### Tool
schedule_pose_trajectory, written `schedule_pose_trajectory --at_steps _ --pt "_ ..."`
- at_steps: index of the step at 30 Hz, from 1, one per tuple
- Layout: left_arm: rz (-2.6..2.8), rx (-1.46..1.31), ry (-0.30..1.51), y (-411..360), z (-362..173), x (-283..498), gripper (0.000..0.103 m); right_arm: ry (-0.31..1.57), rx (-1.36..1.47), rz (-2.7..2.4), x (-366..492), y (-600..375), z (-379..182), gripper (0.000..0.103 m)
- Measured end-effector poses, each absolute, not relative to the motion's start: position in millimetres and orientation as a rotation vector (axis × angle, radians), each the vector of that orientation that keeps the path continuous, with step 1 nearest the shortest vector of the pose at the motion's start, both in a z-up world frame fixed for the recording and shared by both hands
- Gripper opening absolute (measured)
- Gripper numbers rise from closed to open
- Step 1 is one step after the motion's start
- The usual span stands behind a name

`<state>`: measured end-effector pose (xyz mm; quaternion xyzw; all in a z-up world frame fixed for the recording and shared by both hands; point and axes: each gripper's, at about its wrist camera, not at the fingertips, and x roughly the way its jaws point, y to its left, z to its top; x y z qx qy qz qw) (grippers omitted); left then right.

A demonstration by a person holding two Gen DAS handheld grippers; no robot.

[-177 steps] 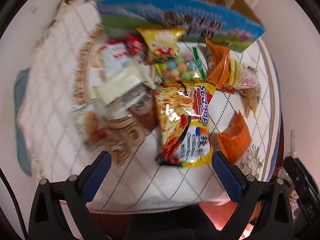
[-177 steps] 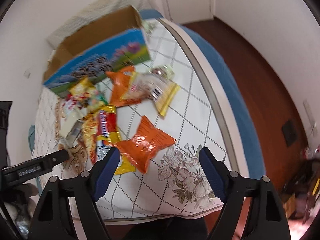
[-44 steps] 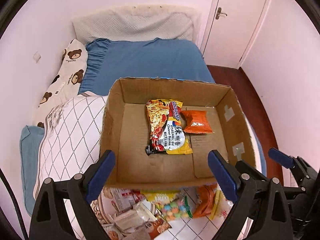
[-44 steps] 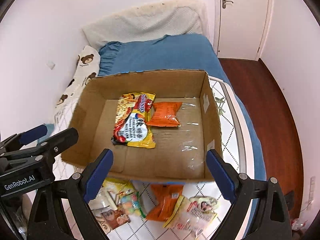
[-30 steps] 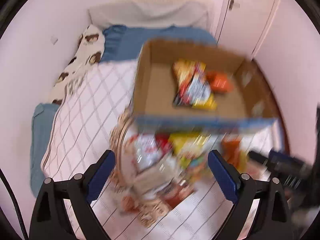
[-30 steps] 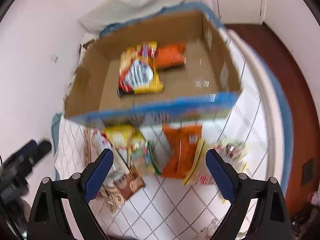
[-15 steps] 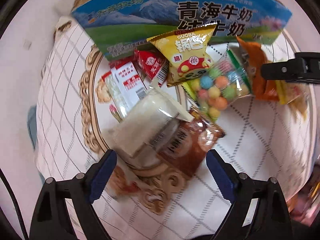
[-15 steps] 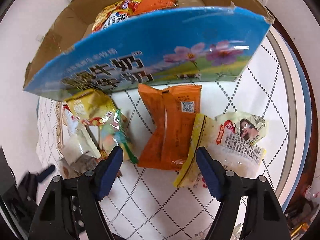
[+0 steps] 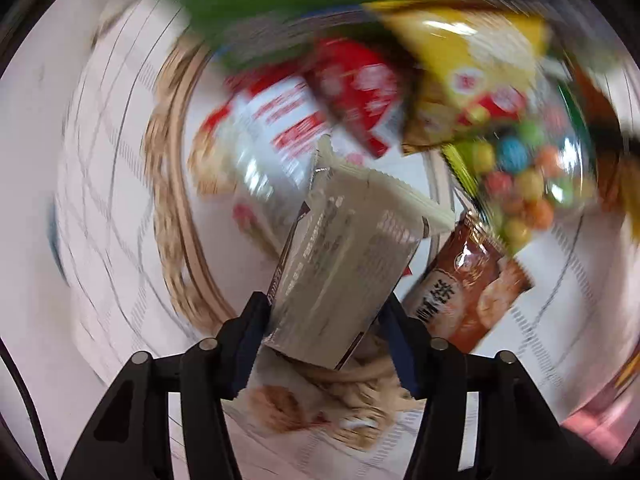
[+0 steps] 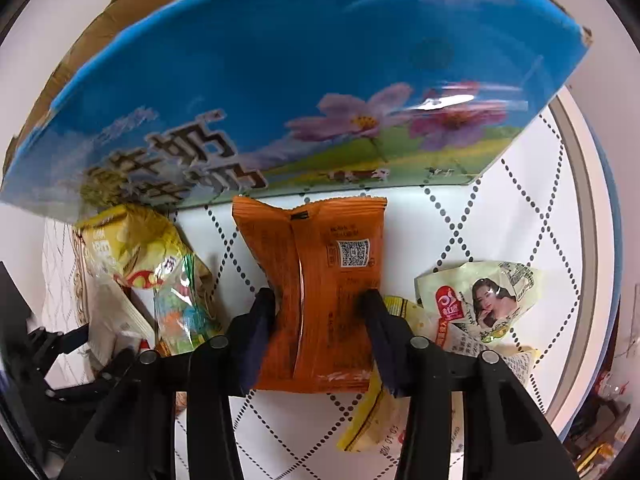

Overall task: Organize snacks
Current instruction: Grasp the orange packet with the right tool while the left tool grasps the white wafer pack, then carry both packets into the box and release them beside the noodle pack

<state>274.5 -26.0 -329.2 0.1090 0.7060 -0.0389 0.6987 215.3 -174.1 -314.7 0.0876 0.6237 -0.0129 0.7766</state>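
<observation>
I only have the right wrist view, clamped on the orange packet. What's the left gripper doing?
Observer: The left gripper is shut on a pale packet.
Operator: Lifted or still on the pile?
Observer: Cannot tell; that view is motion-blurred, though the packet itself looks sharp.
Operator: What's beside it?
Observer: A brown packet just right of it, with a clear candy bag above that.

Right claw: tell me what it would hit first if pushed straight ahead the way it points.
The right claw is shut on the orange packet. Straight ahead, the packet's top edge would likely meet the blue milk carton's printed wall first; depth is uncertain through the fisheye.
</observation>
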Motion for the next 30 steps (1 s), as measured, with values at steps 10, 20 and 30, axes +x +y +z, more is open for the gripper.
schedule_pose_trajectory --at_steps 10,20,30 --pt "-0.055 -0.179 1.698 8.3 -356.2 238.3 0.054 1.496 0.098 0.101 147.1 -147.8 -327.5 0.043" --pt "-0.101 0.024 1.639 -25.5 -325.4 237.8 0.054 1.484 0.192 0.063 126.4 -157.2 -327.3 0.05" --pt "-0.117 -0.025 1.656 -19.0 -346.1 274.6 0.055 1.471 0.163 0.056 136.7 -134.1 -340.9 0.053"
